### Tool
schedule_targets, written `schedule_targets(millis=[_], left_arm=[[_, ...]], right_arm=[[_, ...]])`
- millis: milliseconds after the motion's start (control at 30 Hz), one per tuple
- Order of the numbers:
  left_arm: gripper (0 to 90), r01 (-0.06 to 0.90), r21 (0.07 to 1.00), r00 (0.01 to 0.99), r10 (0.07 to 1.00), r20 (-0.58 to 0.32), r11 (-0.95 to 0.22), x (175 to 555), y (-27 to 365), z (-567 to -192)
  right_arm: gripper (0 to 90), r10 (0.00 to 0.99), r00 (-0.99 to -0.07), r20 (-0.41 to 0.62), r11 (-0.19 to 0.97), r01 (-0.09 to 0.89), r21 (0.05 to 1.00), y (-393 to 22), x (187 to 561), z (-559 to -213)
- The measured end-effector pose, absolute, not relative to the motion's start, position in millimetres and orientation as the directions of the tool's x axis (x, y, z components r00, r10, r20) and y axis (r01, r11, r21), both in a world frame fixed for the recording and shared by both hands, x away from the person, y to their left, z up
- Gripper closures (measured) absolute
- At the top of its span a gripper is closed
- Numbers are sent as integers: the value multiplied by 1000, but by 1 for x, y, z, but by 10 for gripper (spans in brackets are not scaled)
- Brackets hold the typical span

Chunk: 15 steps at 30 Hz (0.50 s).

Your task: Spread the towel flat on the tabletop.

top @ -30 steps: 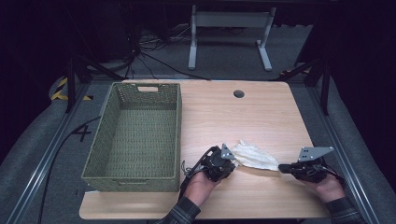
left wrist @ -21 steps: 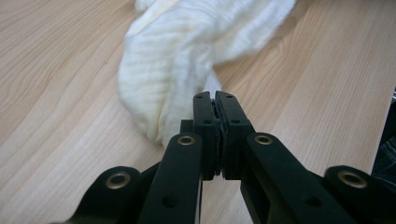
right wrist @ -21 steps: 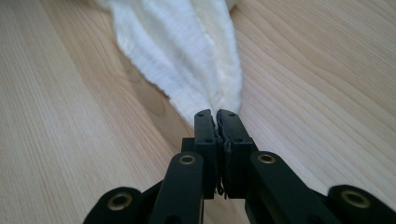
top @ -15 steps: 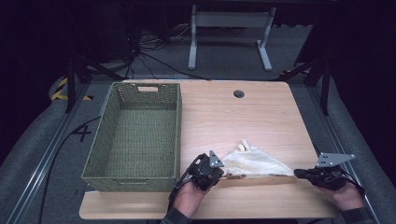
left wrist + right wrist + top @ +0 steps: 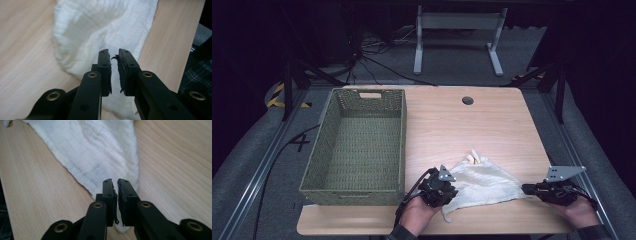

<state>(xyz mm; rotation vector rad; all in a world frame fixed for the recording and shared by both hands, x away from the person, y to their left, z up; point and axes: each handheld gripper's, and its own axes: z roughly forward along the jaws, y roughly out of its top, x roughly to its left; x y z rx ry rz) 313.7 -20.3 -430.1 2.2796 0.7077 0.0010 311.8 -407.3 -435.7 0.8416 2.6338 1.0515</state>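
Wooden pale worktop (image 5: 492,125) carries it all; green woven plastic basket (image 5: 357,142) sits off past the left tongs' outer side, nothing in it. White crinkled gauze cloth (image 5: 484,182) now lies spread flat between the two tongs; a second ago it was a bunched lump near the left tongs, and the right tongs have pulled away sideways since, stretching it out. Left tongs (image 5: 439,190) at the cloth's near-left corner, jaws just been opening: in the left gripper view a slim gap shows between the pads (image 5: 113,71), cloth under them, not pinched, so released. Right tongs (image 5: 532,190) at the cloth's far tip, jaws cracked apart too (image 5: 117,195), cloth point lying just below, let go. My read: spreading is done, next comes a fold or re-grip. High view gives the full cloth outline and basket; gripper views give the jaw gaps and weave.
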Motion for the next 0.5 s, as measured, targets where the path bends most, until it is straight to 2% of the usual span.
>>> schedule_targets(millis=[200,267,500], left_arm=[[832,508,606,848,479,-226,-612,322,-33,-448],[834,500,579,854,476,-208,-644,324,-36,-453],[850,505,571,855,468,-225,-647,323,-29,-454]], right_arm=[[882,535,-844,35,636,430,641,-391,328,-444],[885,528,-849,35,650,430,626,-387,332,-447],[886,502,-862,64,660,430,616,-388,325,-448]])
